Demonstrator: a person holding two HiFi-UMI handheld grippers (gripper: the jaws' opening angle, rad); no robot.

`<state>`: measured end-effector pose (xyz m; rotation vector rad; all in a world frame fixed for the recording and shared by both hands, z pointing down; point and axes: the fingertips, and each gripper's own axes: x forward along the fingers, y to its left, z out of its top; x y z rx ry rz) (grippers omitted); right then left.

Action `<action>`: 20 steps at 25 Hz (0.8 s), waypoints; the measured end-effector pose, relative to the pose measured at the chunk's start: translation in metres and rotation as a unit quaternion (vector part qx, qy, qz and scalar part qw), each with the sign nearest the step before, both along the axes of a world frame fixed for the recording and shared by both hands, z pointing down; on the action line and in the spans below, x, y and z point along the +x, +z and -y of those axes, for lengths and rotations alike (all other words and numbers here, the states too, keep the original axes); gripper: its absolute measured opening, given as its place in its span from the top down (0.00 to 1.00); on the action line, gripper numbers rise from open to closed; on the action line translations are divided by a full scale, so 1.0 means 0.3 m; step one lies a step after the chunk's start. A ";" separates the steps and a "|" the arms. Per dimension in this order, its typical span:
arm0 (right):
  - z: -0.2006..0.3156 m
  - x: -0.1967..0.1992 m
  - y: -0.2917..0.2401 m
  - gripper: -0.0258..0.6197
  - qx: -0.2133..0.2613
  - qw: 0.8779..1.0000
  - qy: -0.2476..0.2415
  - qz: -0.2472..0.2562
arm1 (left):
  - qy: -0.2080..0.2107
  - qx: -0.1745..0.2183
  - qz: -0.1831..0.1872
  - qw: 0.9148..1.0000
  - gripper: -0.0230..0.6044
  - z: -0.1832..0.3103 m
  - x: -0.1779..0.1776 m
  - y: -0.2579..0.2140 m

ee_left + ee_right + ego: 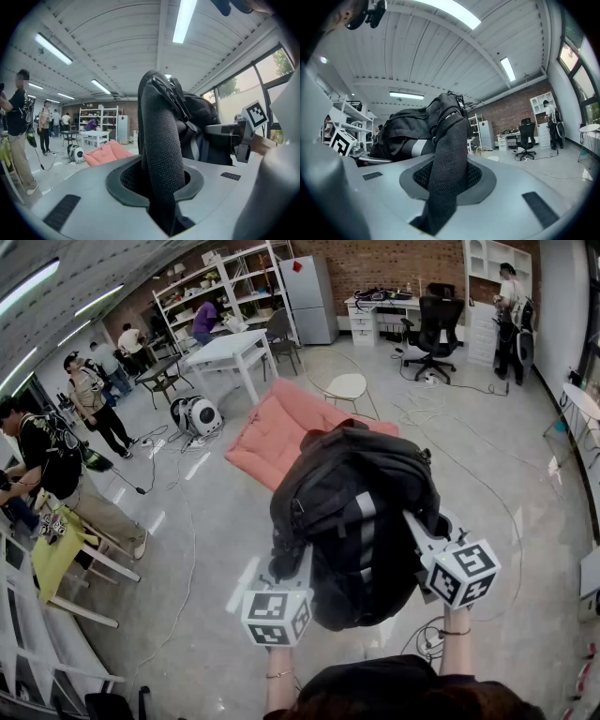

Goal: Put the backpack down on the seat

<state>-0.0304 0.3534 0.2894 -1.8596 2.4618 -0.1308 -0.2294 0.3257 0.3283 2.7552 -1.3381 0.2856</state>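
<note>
A black backpack (361, 512) with grey stripes hangs in the air in front of me, held up between both grippers. My left gripper (292, 563) is shut on one mesh shoulder strap (161, 150), which runs up out of its jaws (161, 187). On the other side, my right gripper (422, 526) is shut on the second mesh strap (445, 159), also pinched in its jaws (445, 185). The seat, a low pink lounge cushion chair (281, 432), lies on the floor just beyond and below the bag; the left gripper view shows the pink seat (105, 152) too.
A white round chair (347, 385) and a white table (230, 348) stand behind the seat. A round white machine (197, 415) sits to its left. Cables trail over the grey floor. People stand at the far left (42, 460); a black office chair (438, 324) is at the back.
</note>
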 end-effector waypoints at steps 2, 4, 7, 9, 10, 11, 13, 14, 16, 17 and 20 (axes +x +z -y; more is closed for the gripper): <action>0.004 0.004 0.001 0.83 0.000 1.000 0.000 0.000 | 0.000 0.000 0.000 1.000 0.81 0.002 0.003 0.000; 0.003 0.006 0.004 0.83 -0.001 1.000 0.000 0.001 | 0.000 -0.001 0.001 1.000 0.81 0.001 0.005 0.002; -0.001 0.007 0.007 0.83 -0.002 1.000 -0.002 0.000 | -0.002 -0.003 0.002 1.000 0.81 -0.005 0.006 0.005; -0.003 0.009 0.007 0.83 -0.004 1.000 -0.003 0.000 | -0.004 -0.005 0.002 1.000 0.81 -0.010 0.008 0.006; -0.004 0.012 0.008 0.83 -0.006 1.000 -0.003 0.000 | -0.004 -0.007 0.002 1.000 0.81 -0.013 0.010 0.006; -0.006 0.015 0.010 0.83 -0.007 1.000 -0.003 0.000 | -0.005 -0.008 0.003 1.000 0.81 -0.016 0.013 0.008; -0.011 0.022 0.015 0.83 -0.009 1.000 -0.002 0.002 | -0.006 -0.010 0.003 1.000 0.81 -0.023 0.019 0.011; -0.013 0.026 0.018 0.83 -0.009 1.000 -0.002 0.003 | -0.007 -0.010 0.003 1.000 0.81 -0.027 0.022 0.014; -0.018 0.037 0.026 0.83 -0.009 1.000 -0.002 0.005 | -0.008 -0.010 0.003 1.000 0.81 -0.035 0.032 0.020; -0.017 0.044 0.029 0.83 -0.008 1.000 -0.002 0.006 | -0.009 -0.009 0.002 1.000 0.81 -0.037 0.038 0.024; -0.005 0.049 0.036 0.83 -0.012 1.000 -0.007 0.004 | -0.016 -0.014 0.000 1.000 0.81 -0.033 0.042 0.037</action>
